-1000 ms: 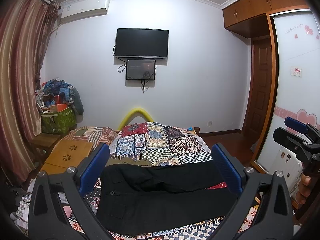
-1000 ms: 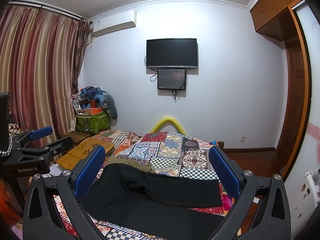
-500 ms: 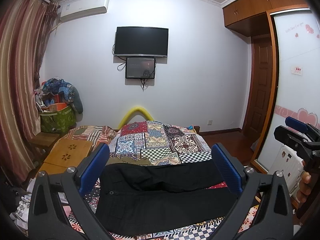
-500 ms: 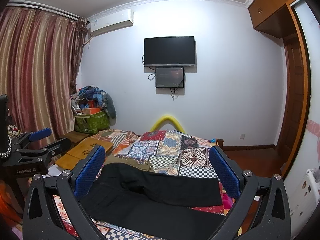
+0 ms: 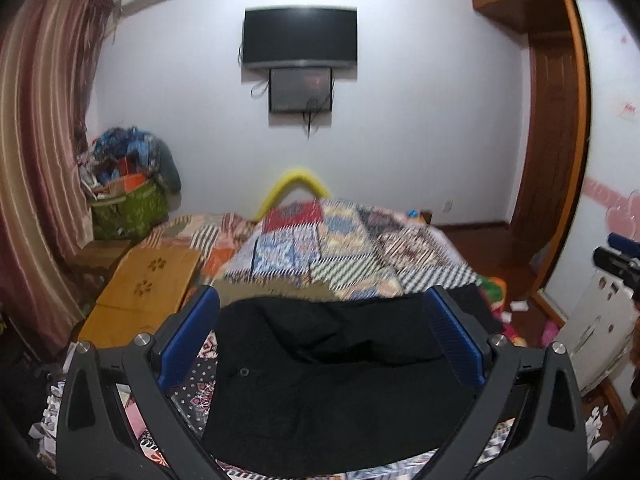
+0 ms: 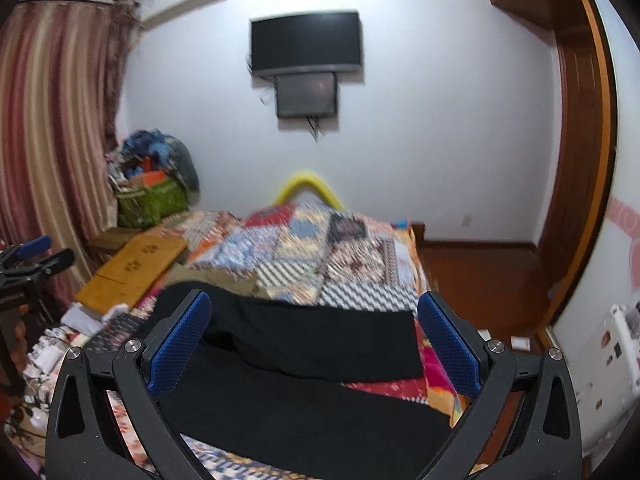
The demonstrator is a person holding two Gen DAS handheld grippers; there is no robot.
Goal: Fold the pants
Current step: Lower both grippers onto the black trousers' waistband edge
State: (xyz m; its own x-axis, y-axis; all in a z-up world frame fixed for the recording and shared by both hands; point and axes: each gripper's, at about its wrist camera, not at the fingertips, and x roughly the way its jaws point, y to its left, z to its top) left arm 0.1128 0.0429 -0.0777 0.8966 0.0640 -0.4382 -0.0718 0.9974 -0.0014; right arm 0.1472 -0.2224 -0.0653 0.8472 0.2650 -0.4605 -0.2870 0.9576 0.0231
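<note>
Lying flat on one bed (image 5: 328,240): one black pants (image 5: 332,380), legs spread apart. Left tool (image 5: 320,344) and right tool (image 6: 316,344) hovering, both spread, empty.

Both views are evenly, softly lit indoors; motion blur is seen throughout, and edges are bent and vignetted

Bed layout, both wrist views

pants (image 5: 332,376) lie across the near end of the bed (image 5: 344,248), on the quilt (image 6: 320,248). Left claw (image 5: 320,344) and right claw (image 6: 312,344) both over the pants, gaping, nothing between the fingers. Wooden board (image 5: 148,280) left of the bed, bag (image 5: 128,208) behind it in the corner by the curtain (image 5: 40,140). TV (image 5: 300,36) on far wall, door (image 5: 552,128) right.
</note>
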